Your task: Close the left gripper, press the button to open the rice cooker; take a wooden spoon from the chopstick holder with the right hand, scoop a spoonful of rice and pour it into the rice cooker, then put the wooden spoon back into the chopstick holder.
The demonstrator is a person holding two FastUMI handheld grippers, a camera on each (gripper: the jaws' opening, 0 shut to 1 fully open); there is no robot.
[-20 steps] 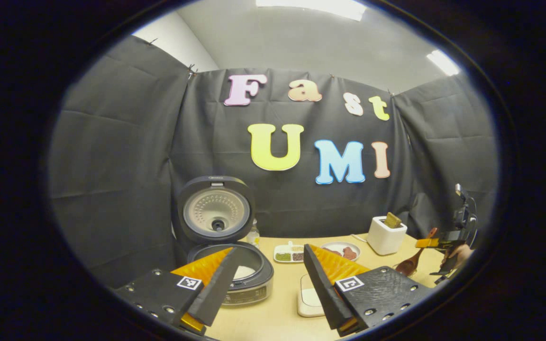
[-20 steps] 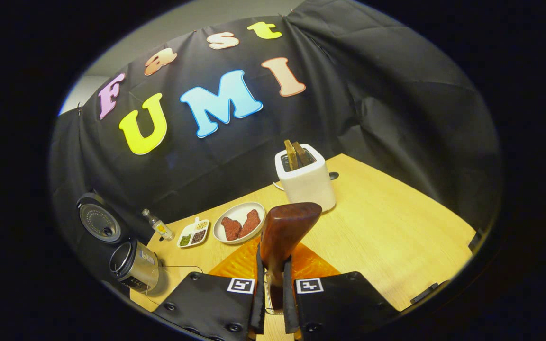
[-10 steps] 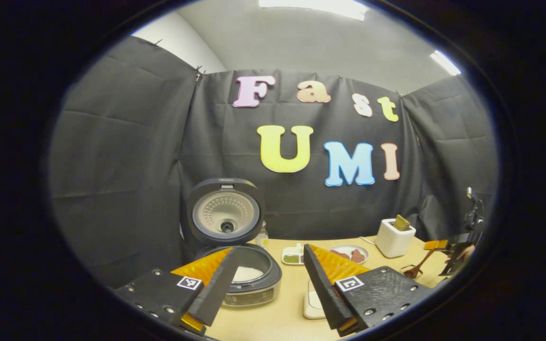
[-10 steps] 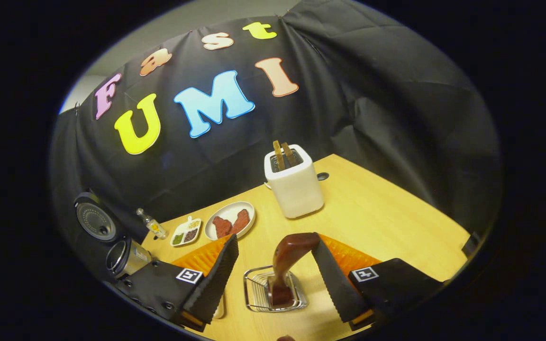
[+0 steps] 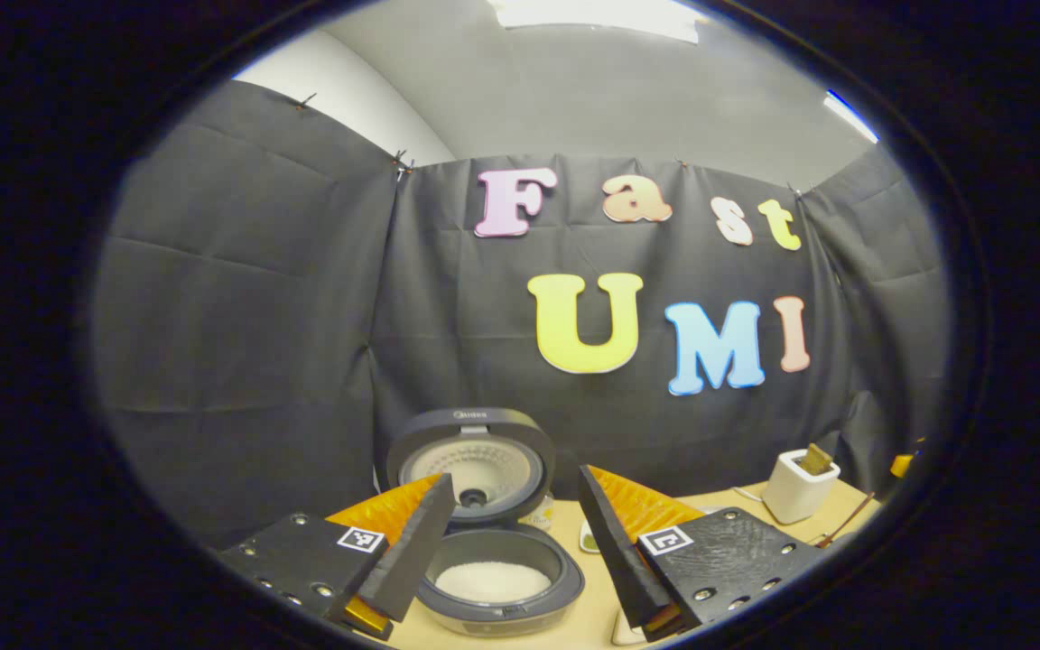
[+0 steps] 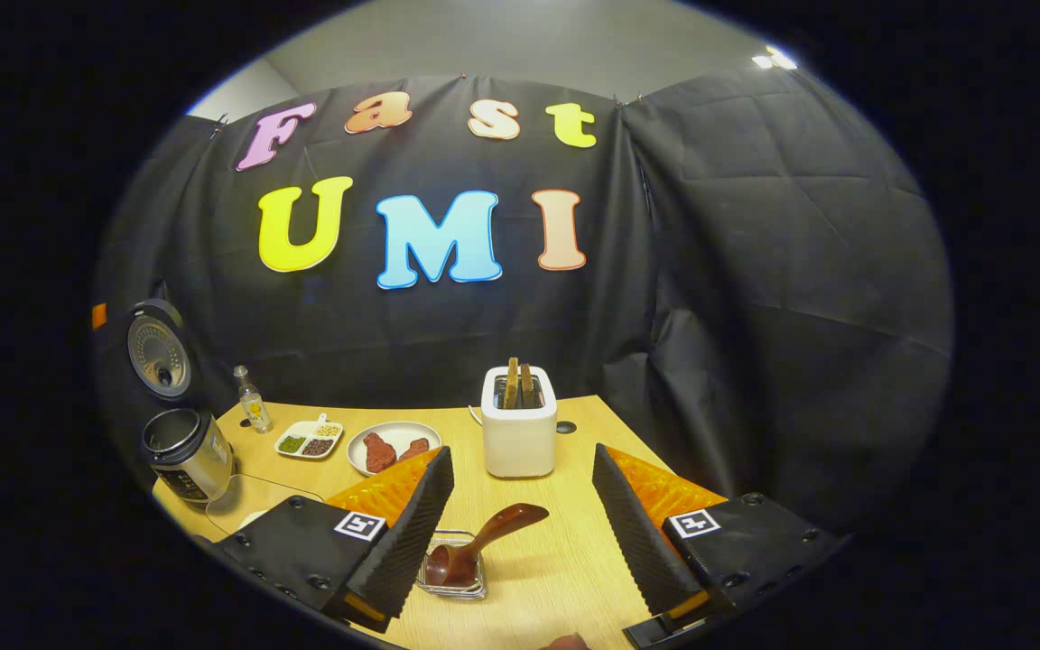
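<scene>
Wooden spoon (image 6: 475, 546) in chopstick holder (image 6: 455, 585), right gripper (image 6: 524, 524) spread; rice cooker (image 5: 493, 578) open

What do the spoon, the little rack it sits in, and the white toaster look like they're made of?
The spoon looks like dark reddish wood with a glossy varnish, since light glints along its handle. The rack appears to be thin shiny metal wire; you can see through its sides. The toaster has a smooth, matte white shell, probably plastic, though painted metal can't be ruled out.
</scene>
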